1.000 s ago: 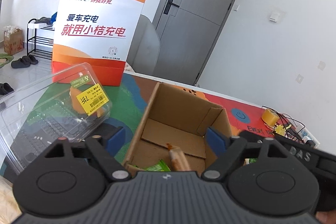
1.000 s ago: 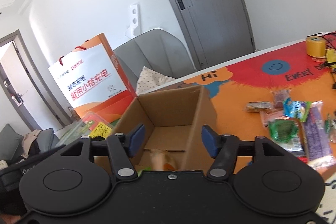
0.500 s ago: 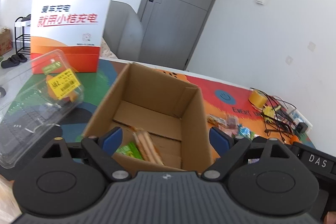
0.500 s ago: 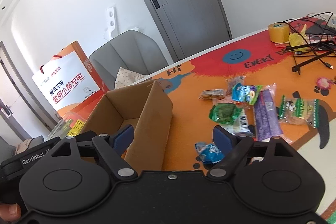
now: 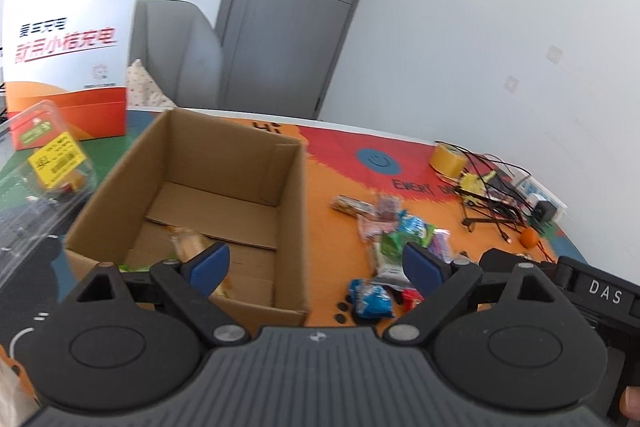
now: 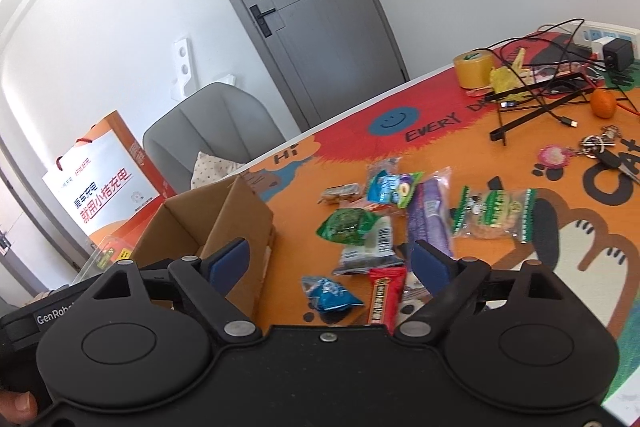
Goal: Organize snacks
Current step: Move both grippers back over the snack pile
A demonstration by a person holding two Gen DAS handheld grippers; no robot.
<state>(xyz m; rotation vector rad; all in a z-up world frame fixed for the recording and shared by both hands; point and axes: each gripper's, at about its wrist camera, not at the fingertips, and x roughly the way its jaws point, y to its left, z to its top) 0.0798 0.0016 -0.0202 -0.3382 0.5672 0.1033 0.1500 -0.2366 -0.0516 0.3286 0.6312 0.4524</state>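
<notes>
Hovering with both claws spread wide and empty: your left gripper (image 5: 316, 263) straddles the cardboard box (image 5: 224, 187) wall, your right gripper (image 6: 330, 261) hangs over the snack packets (image 6: 360, 227) scattered just ahead.

An open brown cardboard box (image 5: 224, 195) stands on the counter (image 6: 460, 187) toward its left edge. Wrapped snack packets (image 6: 384, 219) lie scattered just right of it. Behind the box stands a white-and-orange paper bag (image 5: 68, 43); a yellow tape roll (image 6: 474, 69) sits near the counter's far edge.
</notes>
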